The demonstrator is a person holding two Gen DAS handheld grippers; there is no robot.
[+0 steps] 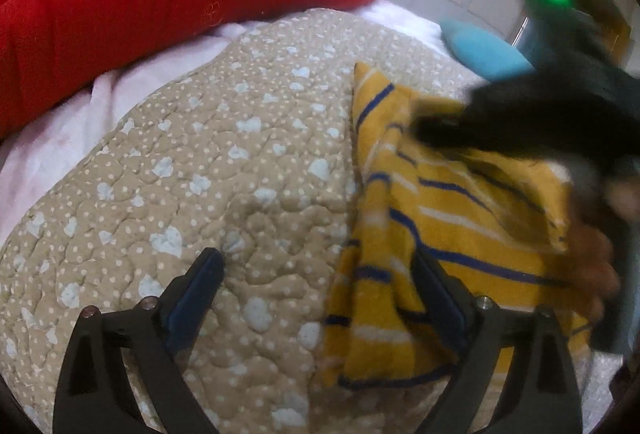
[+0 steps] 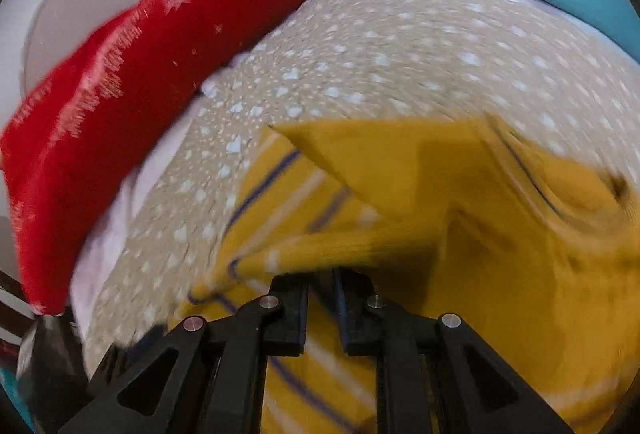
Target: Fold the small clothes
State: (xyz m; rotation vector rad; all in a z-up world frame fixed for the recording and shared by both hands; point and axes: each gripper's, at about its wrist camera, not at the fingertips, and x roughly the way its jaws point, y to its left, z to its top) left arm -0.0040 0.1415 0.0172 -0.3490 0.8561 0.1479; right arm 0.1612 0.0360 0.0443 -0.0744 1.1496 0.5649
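Observation:
A yellow garment (image 1: 440,202) with blue and white stripes lies crumpled on the tan dotted quilt (image 1: 240,154). My left gripper (image 1: 316,266) is open wide above the garment's left edge. One of its fingers is over the quilt and the other over the cloth, and nothing is pinched. My right gripper (image 1: 420,126) shows as a black blur over the garment's far side. In the right wrist view, the right gripper (image 2: 320,284) is shut on a fold of the garment (image 2: 440,174). A plain yellow flap is turned over the striped part.
A long red pillow (image 1: 160,2) lies along the far left of the bed, on a white sheet (image 1: 120,94). A blue cushion (image 1: 484,50) sits at the far right. The hand (image 1: 600,254) holding the right gripper is at the right edge. Pale wall tiles are behind the bed.

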